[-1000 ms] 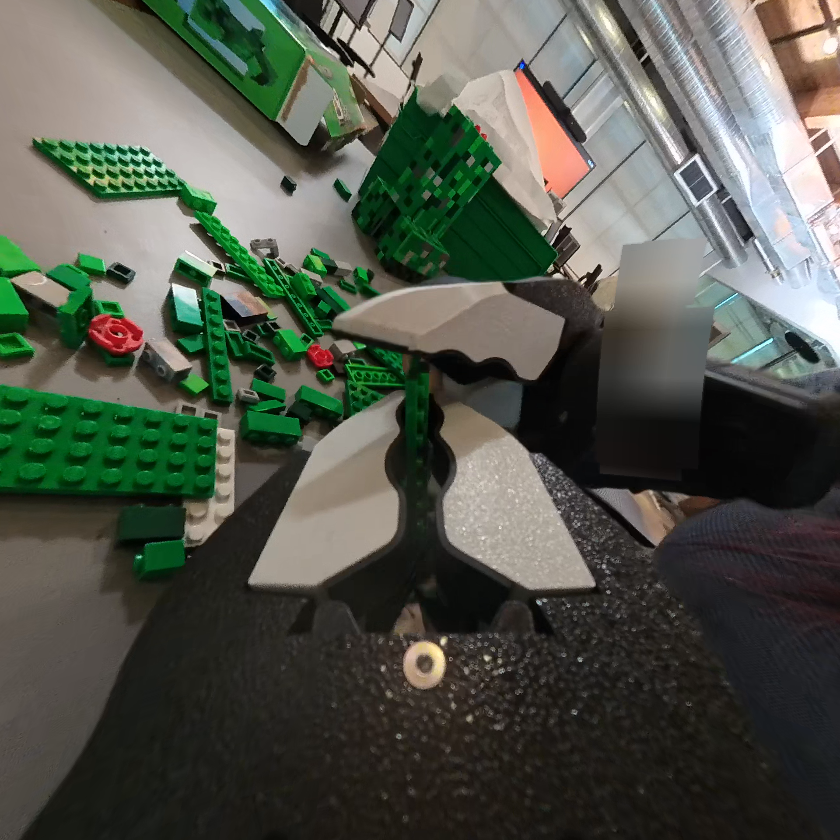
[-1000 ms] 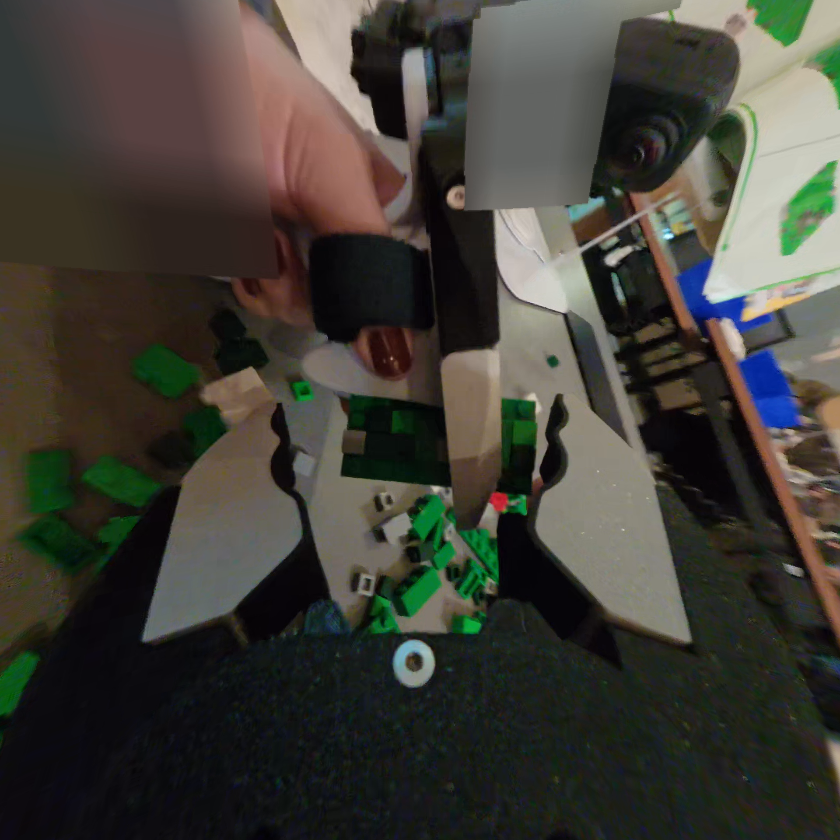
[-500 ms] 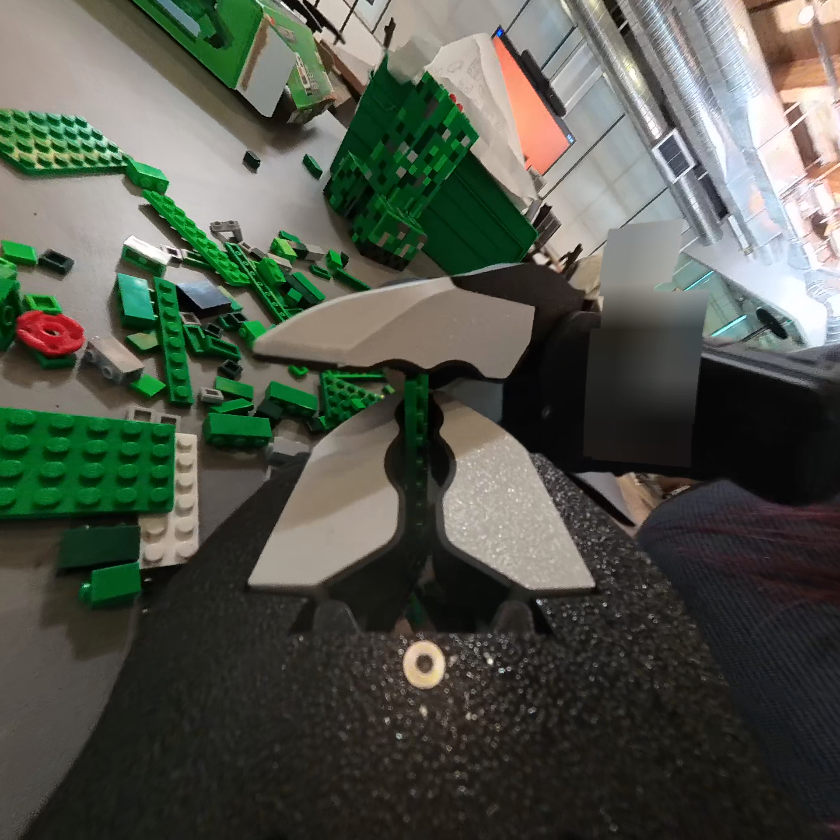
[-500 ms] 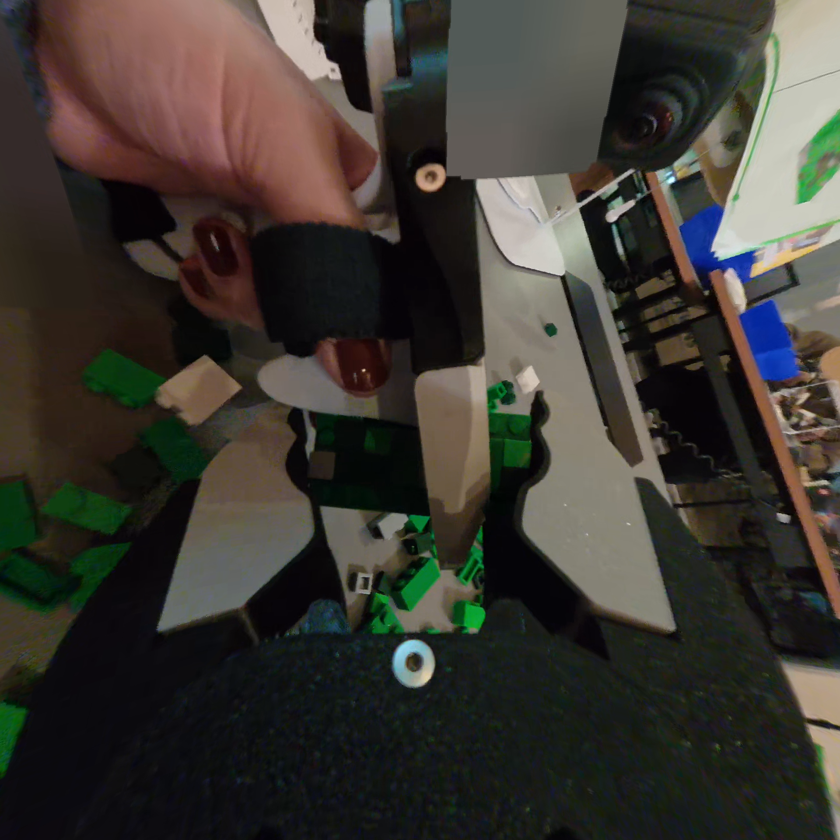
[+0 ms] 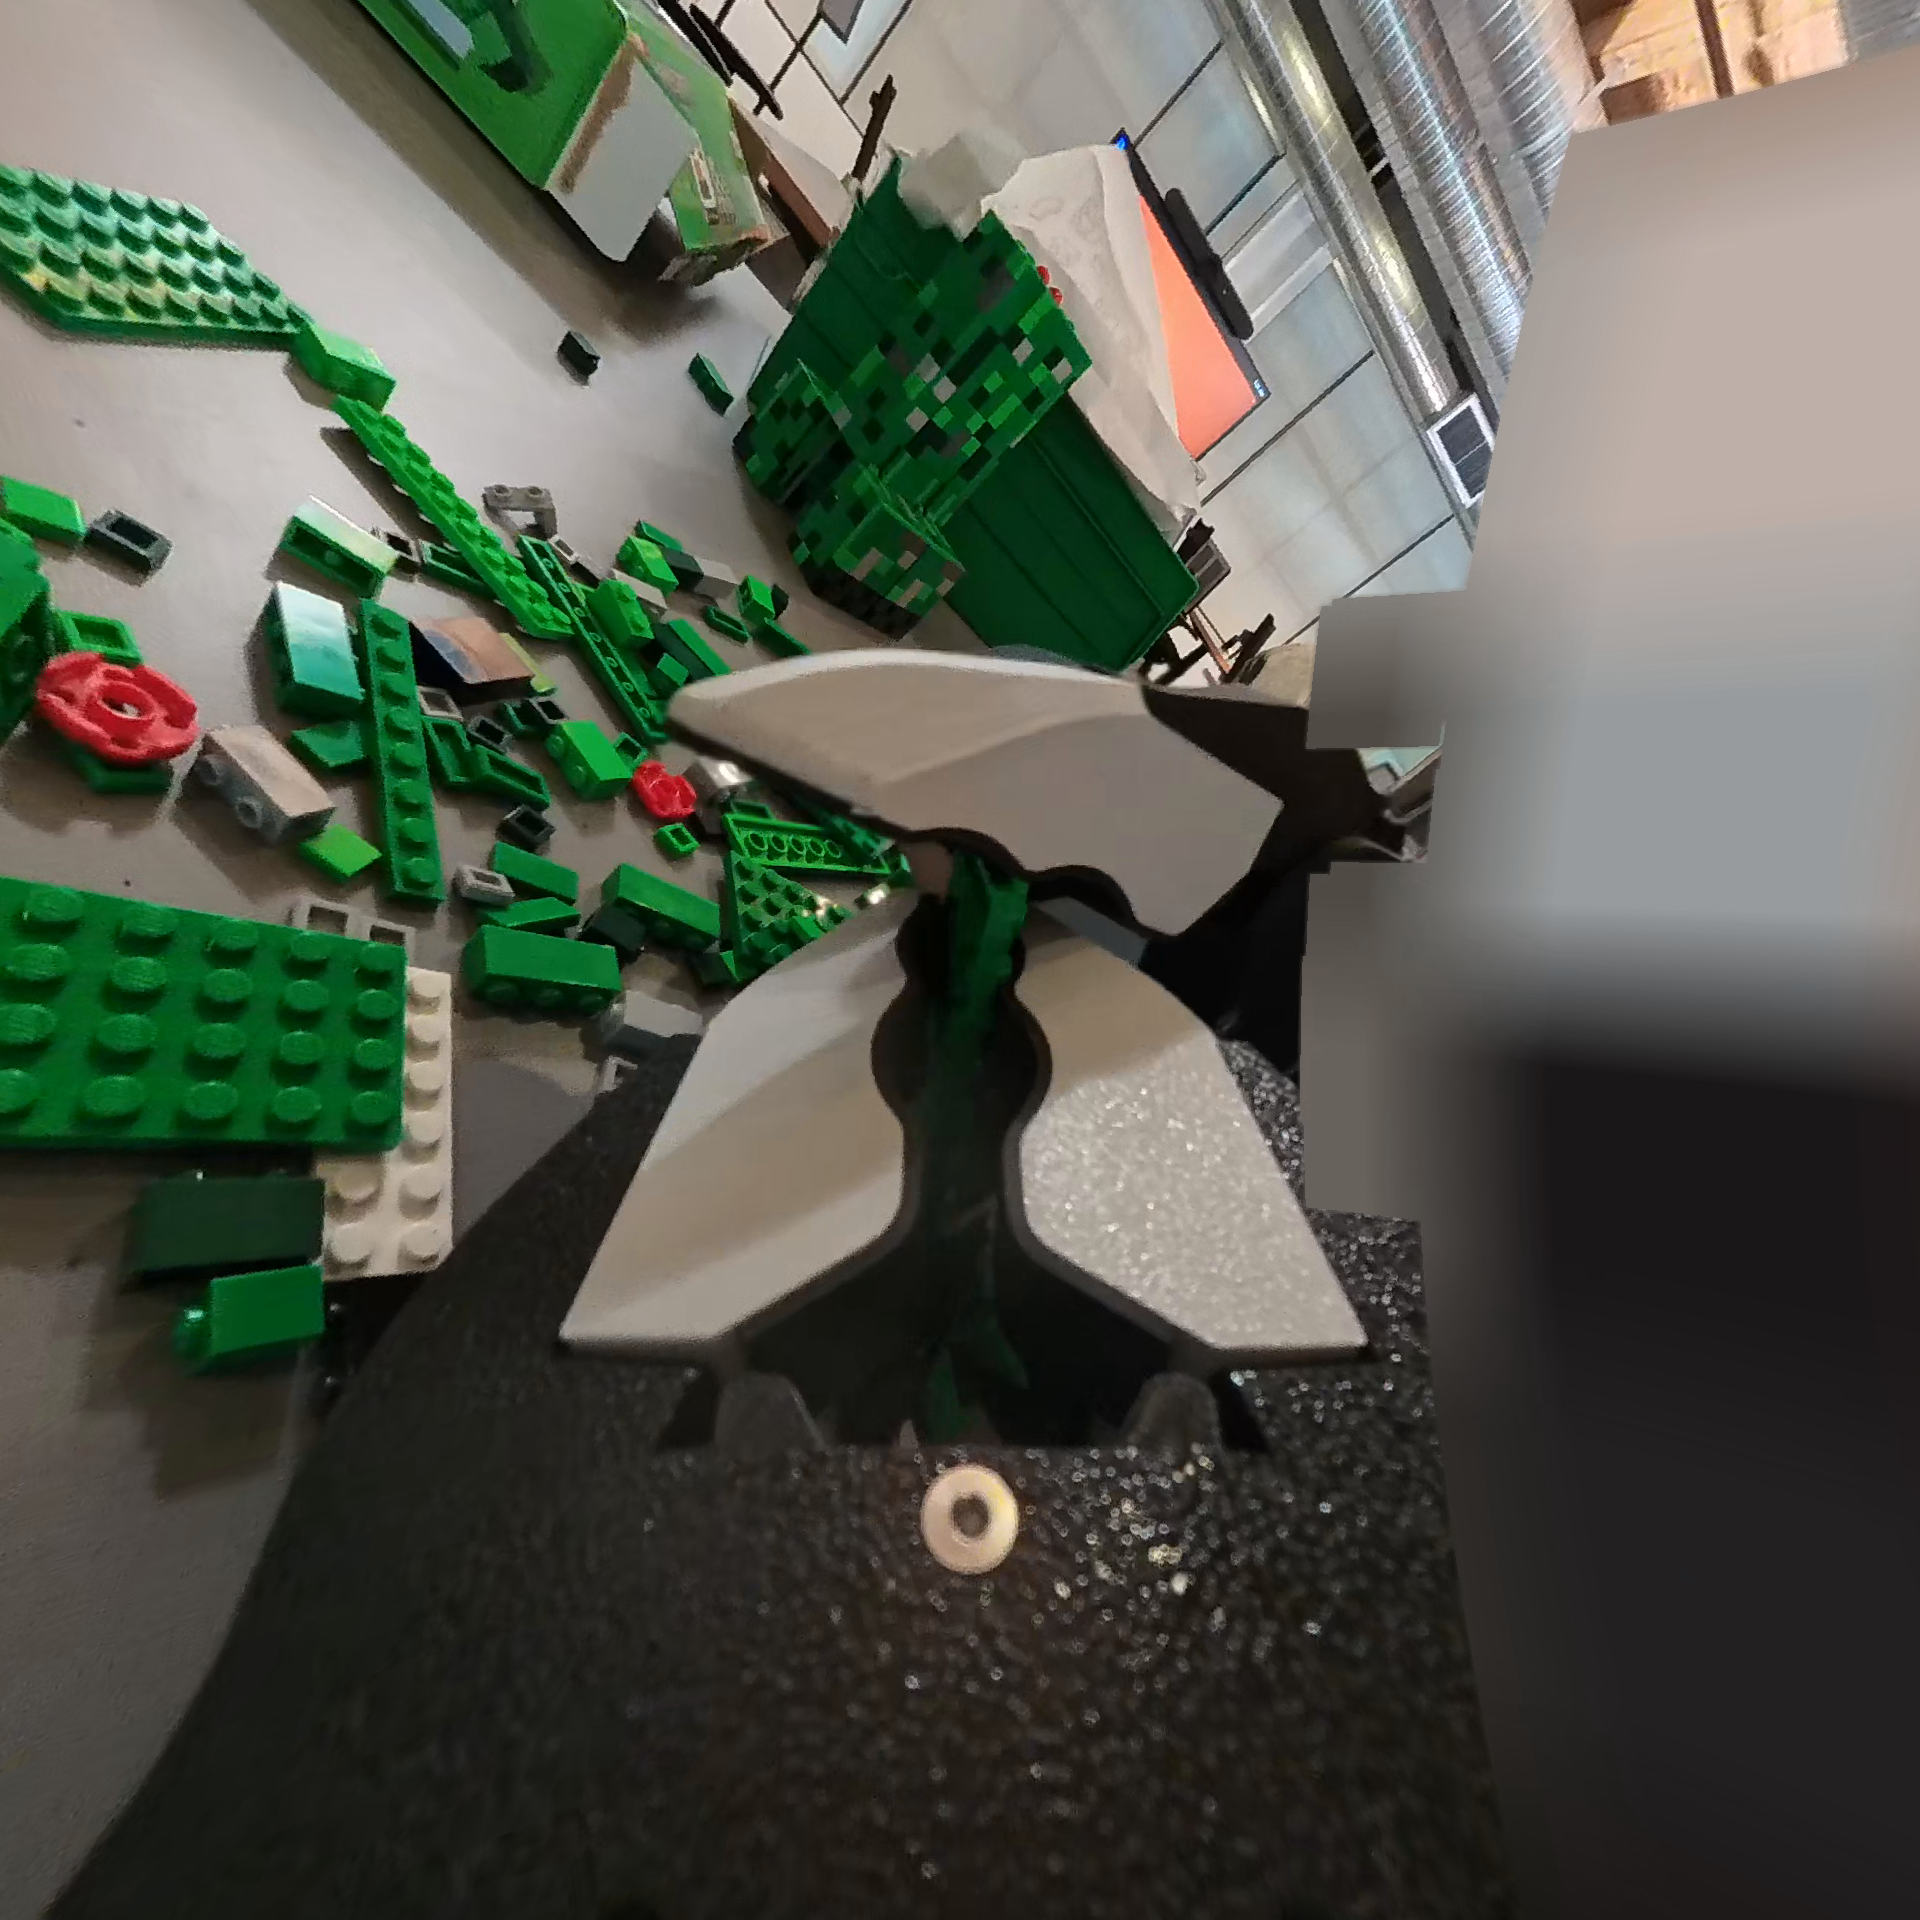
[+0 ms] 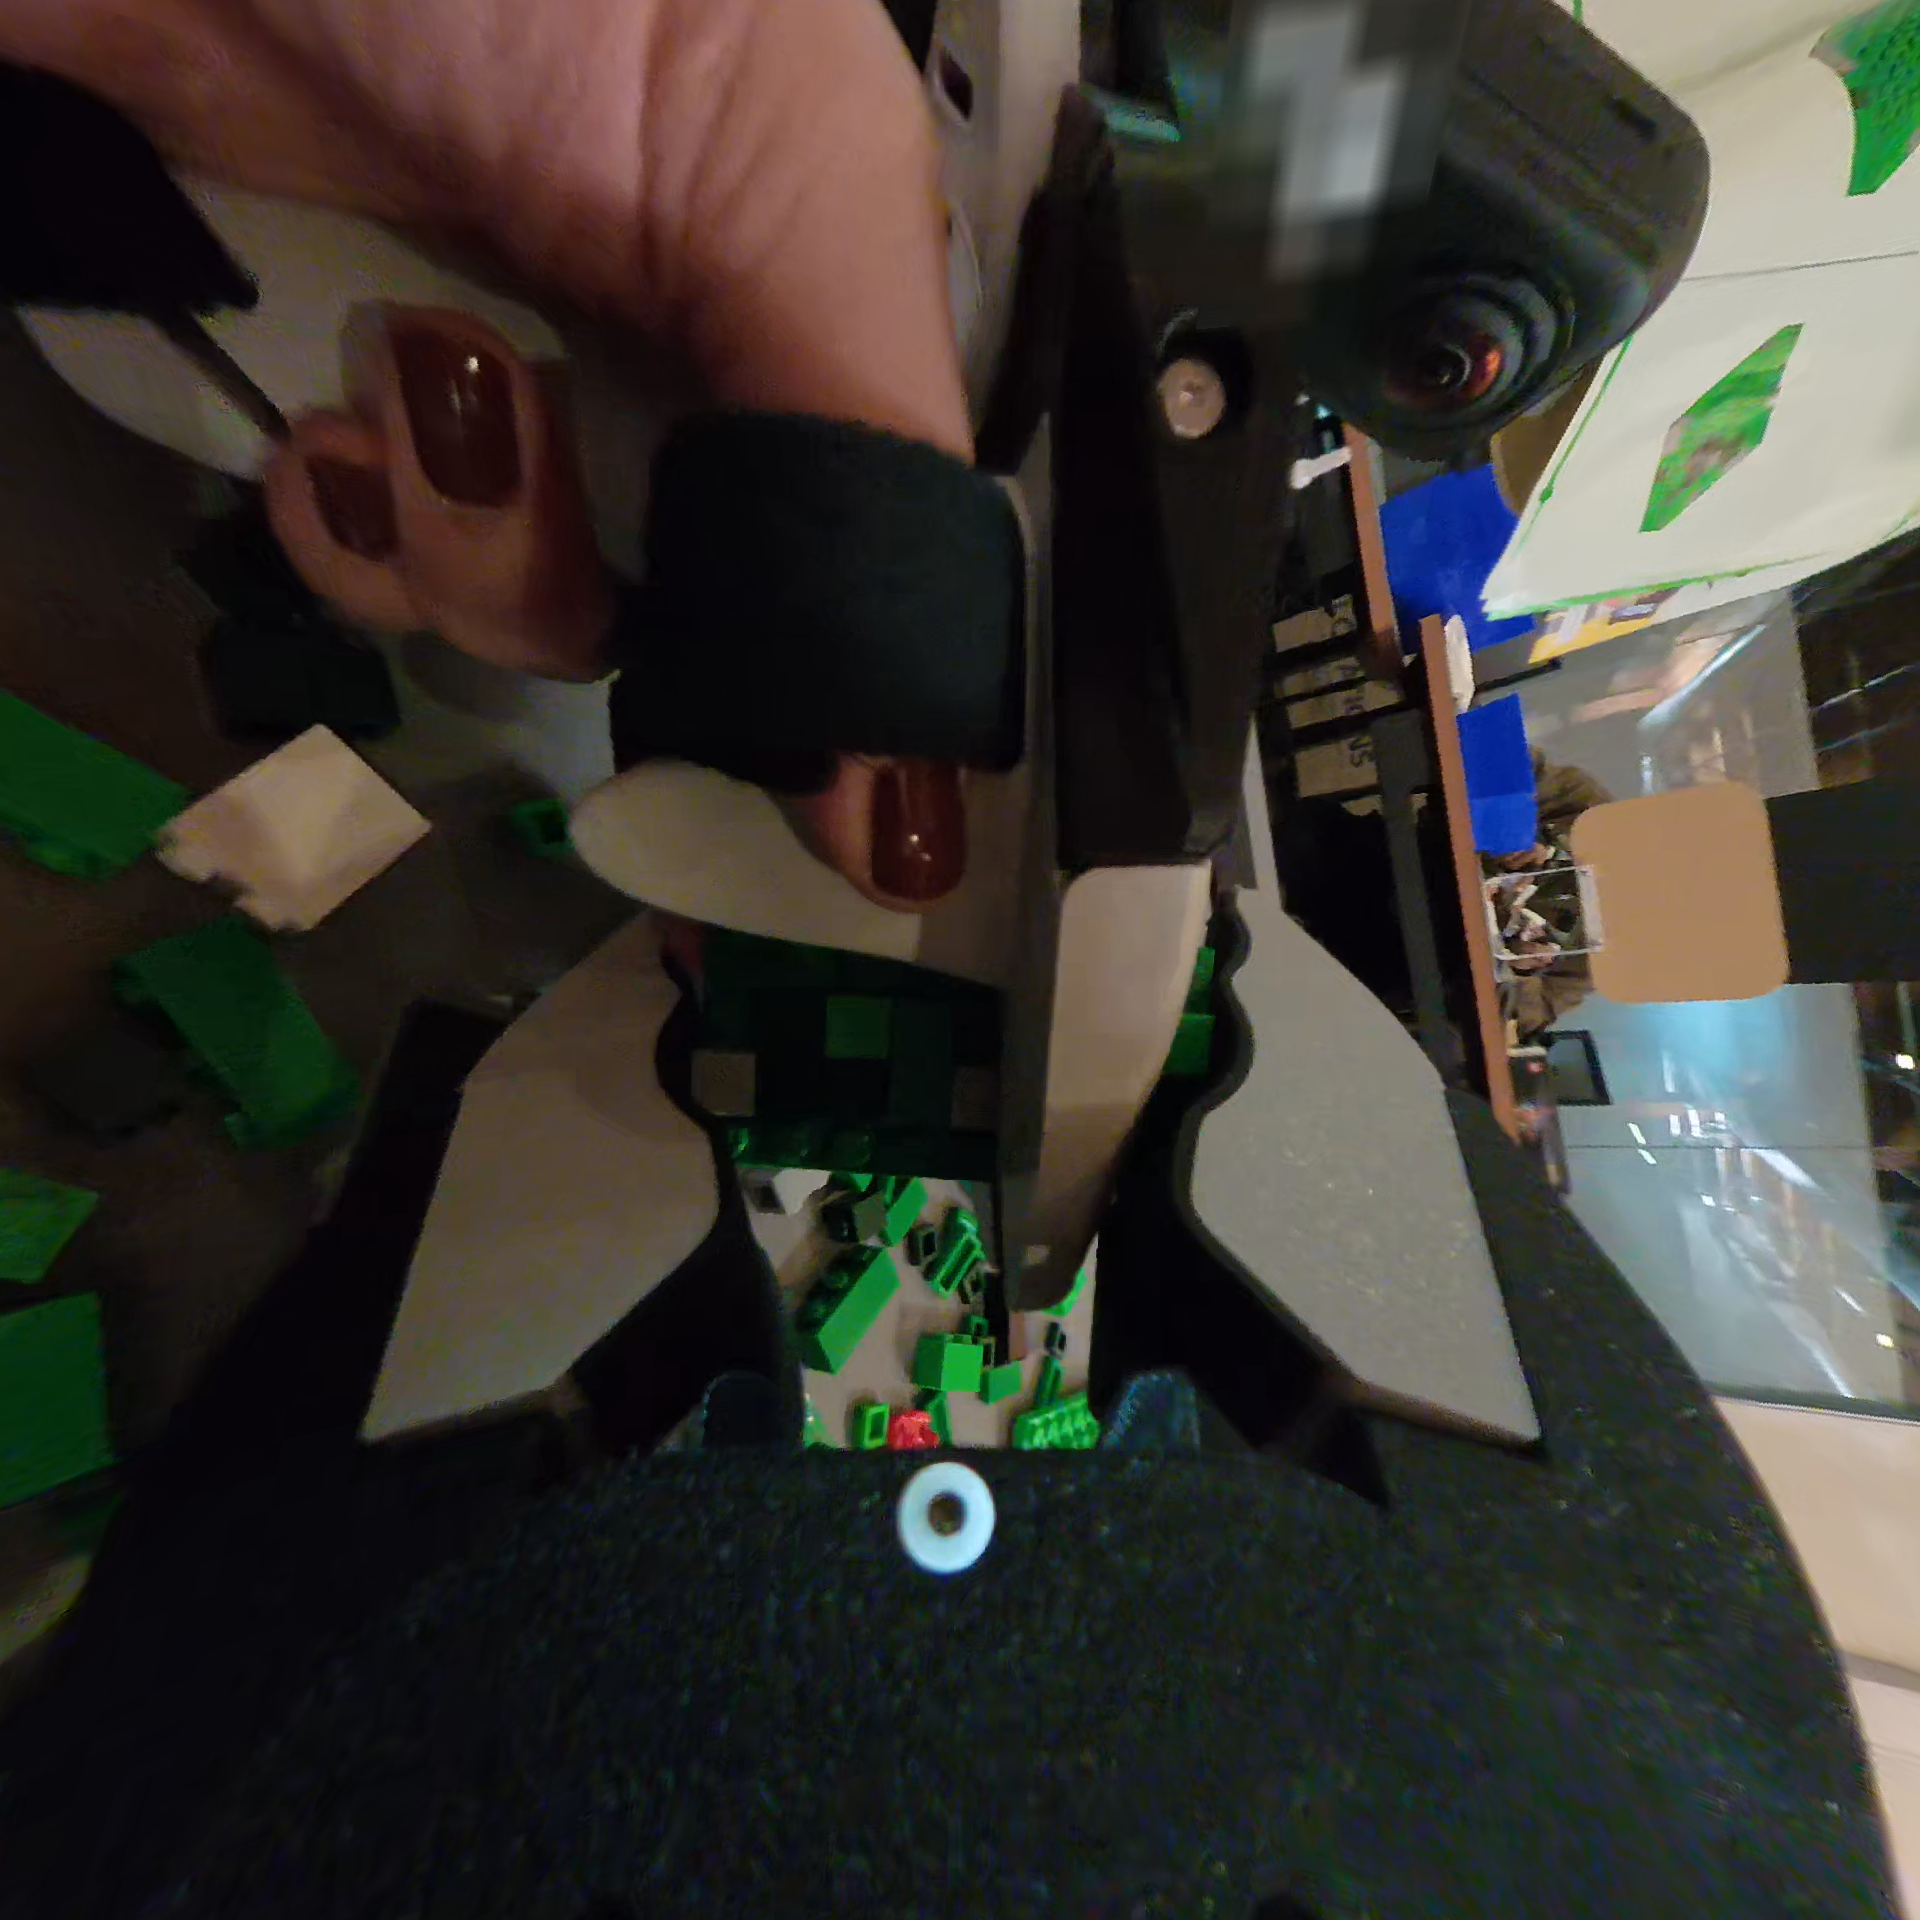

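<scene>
In the left wrist view, a grey table (image 5: pixel 187 436) is strewn with green bricks, and a big green brick block (image 5: pixel 914 405) stands at upper centre. The left gripper (image 5: pixel 961 935) is clenched on a thin green studded plate (image 5: pixel 971 997), edge-on at frame centre, its long axis running up the frame. The right gripper's finger (image 5: pixel 966 738) crosses its top.

In the right wrist view, the right gripper (image 6: pixel 956 997) stands released, straddling that plate's (image 6: pixel 852 1049) dark green face at centre, beneath a hand (image 6: pixel 623 208).

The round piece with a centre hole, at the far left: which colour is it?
Red. The round piece shows best in the left wrist view.
</scene>
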The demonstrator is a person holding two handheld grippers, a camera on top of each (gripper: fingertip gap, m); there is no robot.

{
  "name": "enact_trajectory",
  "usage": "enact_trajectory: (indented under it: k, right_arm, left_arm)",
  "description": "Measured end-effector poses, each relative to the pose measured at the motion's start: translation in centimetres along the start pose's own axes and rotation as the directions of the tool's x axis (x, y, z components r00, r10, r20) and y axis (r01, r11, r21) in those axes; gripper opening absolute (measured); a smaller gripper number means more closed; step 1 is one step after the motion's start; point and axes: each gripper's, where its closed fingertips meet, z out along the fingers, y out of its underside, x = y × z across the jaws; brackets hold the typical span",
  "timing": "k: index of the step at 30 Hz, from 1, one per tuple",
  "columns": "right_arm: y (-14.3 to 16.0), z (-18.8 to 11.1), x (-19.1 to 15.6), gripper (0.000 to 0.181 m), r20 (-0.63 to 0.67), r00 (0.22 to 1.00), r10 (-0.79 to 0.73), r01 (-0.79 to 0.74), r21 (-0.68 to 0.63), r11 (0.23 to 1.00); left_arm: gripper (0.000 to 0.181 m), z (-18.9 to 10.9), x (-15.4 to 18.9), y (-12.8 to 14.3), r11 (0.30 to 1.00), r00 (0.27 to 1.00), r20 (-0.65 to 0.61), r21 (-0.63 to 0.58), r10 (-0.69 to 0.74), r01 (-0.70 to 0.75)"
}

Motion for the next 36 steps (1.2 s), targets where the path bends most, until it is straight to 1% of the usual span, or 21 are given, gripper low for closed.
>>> enact_trajectory:
  k: [8, 22, 23, 24, 25, 26, 27, 28, 29, 31, 33, 35, 36]
  right_arm:
    - [0.2, 0.3, 0.5, 0.093, -0.067, 0.996, -0.057, 0.054, -0.042, 0.998]
    - [0.5, 0.7, 1.1, 0.093, -0.132, 0.987, -0.095, 0.081, -0.104, 0.991]
    - [0.1, 0.6, 1.1, 0.078, -0.150, 0.980, -0.130, 0.117, -0.093, 0.989]
    - [-0.2, 0.2, 2.1, 0.072, -0.255, 0.945, -0.205, 0.182, -0.111, 0.977]
    - [-0.9, -0.2, 2.6, 0.061, -0.316, 0.909, -0.273, 0.250, -0.113, 0.962]
    - [-1.2, -0.2, 2.7, 0.061, -0.323, 0.908, -0.268, 0.248, -0.102, 0.963]
    - [-1.3, -0.1, 2.3, 0.062, -0.289, 0.933, -0.214, 0.204, -0.062, 0.977]
    - [-1.2, -0.1, 2.0, 0.064, -0.257, 0.950, -0.178, 0.175, -0.035, 0.984]
    - [-0.9, 0.0, 1.8, 0.068, -0.232, 0.959, -0.162, 0.157, -0.038, 0.987]
    - [-0.3, 0.3, 1.3, 0.075, -0.180, 0.979, -0.095, 0.090, -0.034, 0.995]
    - [0.1, 0.5, 0.9, 0.083, -0.119, 0.993, 0.003, -0.006, -0.021, 1.000]
    - [0.6, 0.7, 0.6, 0.092, -0.064, 0.993, 0.094, -0.096, -0.020, 0.995]
    - [0.6, 0.6, 0.6, 0.092, -0.051, 0.992, 0.112, -0.113, -0.018, 0.993]
  left_arm:
    - [0.011, -0.2, -0.2, -0.2, 1.000, 1.000, 0.005, 0.019, -0.021, 0.021]
    - [0.012, -0.6, -0.8, -0.7, 0.996, 0.997, 0.024, 0.060, -0.069, 0.067]
    - [0.011, -0.7, -0.9, -0.8, 0.994, 0.996, 0.027, 0.070, -0.084, 0.082]
    - [0.010, -1.1, -1.2, -1.4, 0.984, 0.991, 0.010, 0.122, -0.132, 0.130]
    - [0.009, -1.5, -1.2, -2.0, 0.964, 0.976, -0.055, 0.156, -0.211, 0.217]
    - [0.008, -1.8, -0.7, -2.2, 0.957, 0.966, -0.119, 0.154, -0.230, 0.246]
    - [0.005, -1.9, -0.8, -2.0, 0.957, 0.967, -0.108, 0.150, -0.232, 0.247]
    - [0.007, -1.7, -0.7, -1.8, 0.959, 0.966, -0.103, 0.133, -0.237, 0.250]
    - [0.005, -1.6, -0.7, -1.6, 0.961, 0.967, -0.101, 0.122, -0.235, 0.246]
    - [0.005, -1.3, -1.1, -1.3, 0.971, 0.978, -0.045, 0.113, -0.205, 0.209]
    - [0.006, -1.1, -1.2, -1.1, 0.980, 0.986, -0.007, 0.106, -0.168, 0.168]
    - [0.006, -1.0, -1.2, -0.9, 0.986, 0.991, 0.018, 0.099, -0.134, 0.131]
    - [0.006, -1.0, -1.2, -0.9, 0.988, 0.992, 0.027, 0.100, -0.122, 0.119]
